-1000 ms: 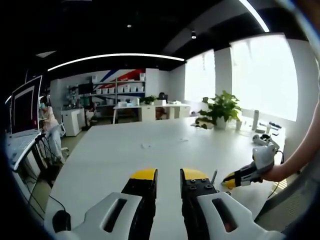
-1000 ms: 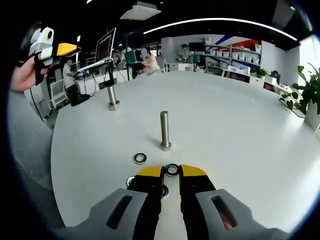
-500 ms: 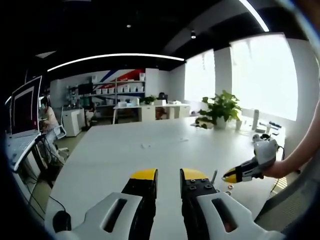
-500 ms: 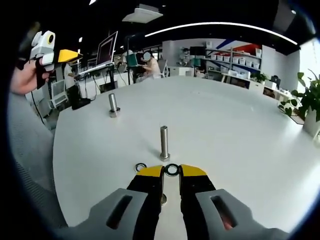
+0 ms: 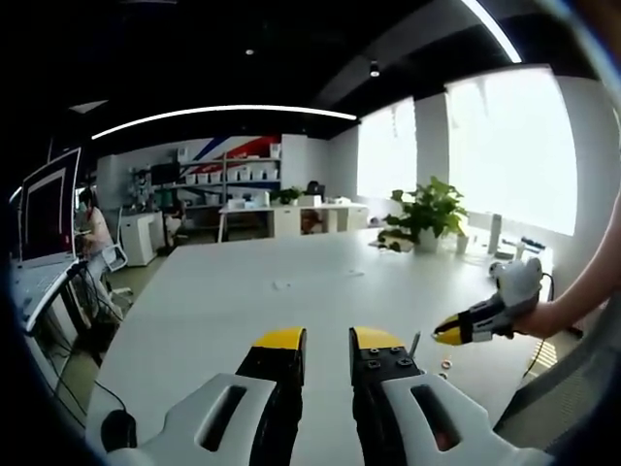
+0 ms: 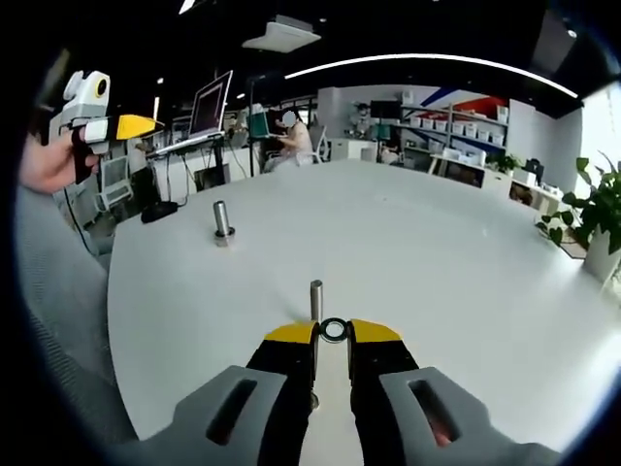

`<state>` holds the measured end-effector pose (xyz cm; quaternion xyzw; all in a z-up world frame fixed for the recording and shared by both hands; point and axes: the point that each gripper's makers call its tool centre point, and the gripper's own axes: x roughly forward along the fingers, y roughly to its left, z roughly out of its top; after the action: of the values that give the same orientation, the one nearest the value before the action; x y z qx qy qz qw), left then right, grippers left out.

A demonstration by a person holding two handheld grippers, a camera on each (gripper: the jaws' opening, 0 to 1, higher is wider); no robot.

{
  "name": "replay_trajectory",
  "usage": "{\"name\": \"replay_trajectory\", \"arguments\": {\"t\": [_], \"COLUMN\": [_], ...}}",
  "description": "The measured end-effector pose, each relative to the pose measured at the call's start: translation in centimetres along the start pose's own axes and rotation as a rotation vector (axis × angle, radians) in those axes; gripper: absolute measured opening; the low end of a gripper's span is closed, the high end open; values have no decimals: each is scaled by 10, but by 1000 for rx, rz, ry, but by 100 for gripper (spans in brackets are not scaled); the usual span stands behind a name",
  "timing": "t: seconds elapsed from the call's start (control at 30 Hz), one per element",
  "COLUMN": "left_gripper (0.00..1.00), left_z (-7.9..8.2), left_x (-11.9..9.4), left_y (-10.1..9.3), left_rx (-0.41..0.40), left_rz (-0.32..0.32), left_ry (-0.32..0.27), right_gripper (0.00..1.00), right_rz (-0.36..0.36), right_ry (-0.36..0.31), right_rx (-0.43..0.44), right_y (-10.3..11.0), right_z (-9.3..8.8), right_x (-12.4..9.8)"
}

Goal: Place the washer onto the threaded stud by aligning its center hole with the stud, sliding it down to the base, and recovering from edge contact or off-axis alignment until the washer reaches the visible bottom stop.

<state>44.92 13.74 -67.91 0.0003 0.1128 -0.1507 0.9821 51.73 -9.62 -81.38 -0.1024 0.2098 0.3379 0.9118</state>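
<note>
The task is at its carrying stage, by my reading. The right hand-held gripper (image 6: 333,331) pinches a dark ring-shaped washer (image 6: 334,330) between its yellow-tipped jaws and holds it raised above the tabletop (image 6: 466,262). The threaded stud (image 6: 316,297) stands upright just behind the jaw tips, its top level with the washer and a little to one side of it. So the pick-up looks done; lining the hole over the stud's top, sliding the washer down and seating it at the base all remain. A second stud (image 6: 222,221) stands farther off across the tabletop, and nothing sits on it as far as can be told.

The left hand-held gripper (image 5: 328,339) takes no part: its jaws stand a narrow gap apart with nothing between them, pointed out over the bare surface. In the right gripper view it appears off to the side (image 6: 136,126), held up in the person's hand and well away from the work. In the left gripper view the right hand-held gripper (image 5: 448,336) hangs above a thin stud (image 5: 415,344) and a few small rings (image 5: 444,366) lying on the surface.

The tabletop is large, white, rounded and mostly bare. Around it is an open office with a dark ceiling and strip lights, bright windows (image 5: 514,146), shelving (image 5: 238,175) with white boxes, a monitor (image 5: 47,207), a potted plant (image 5: 427,210), and a seated person (image 6: 290,139) at a desk in the distance.
</note>
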Motion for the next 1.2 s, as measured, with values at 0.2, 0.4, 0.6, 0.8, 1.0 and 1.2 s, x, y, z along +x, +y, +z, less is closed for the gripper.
{"name": "replay_trajectory", "arguments": {"t": [0.2,0.4,0.6,0.8,1.0,1.2], "left_gripper": [16,16,16,16,16,16], "left_z": [3,3,3,3,3,3], "left_x": [-1,-2,-2,-2,-2,-1], "left_y": [1,1,1,1,1,0], "left_rx": [-3,-4,-4,-4,-6,-5], "left_rz": [3,4,2,1,1,-1], "left_ry": [-8,-11,-12,-12,-12,-10], "right_gripper": [14,14,14,14,14,14], "right_rz": [5,13,25,36,45,52], "right_ry": [-22,-31,-31,-15,-3,8], "right_rx": [-12,-26,-37,-45,-49,-53], "right_y": [1,3,6,7,7,10], "right_z": [14,25,31,30,29,27], "right_x": [1,3,6,12,16,20]}}
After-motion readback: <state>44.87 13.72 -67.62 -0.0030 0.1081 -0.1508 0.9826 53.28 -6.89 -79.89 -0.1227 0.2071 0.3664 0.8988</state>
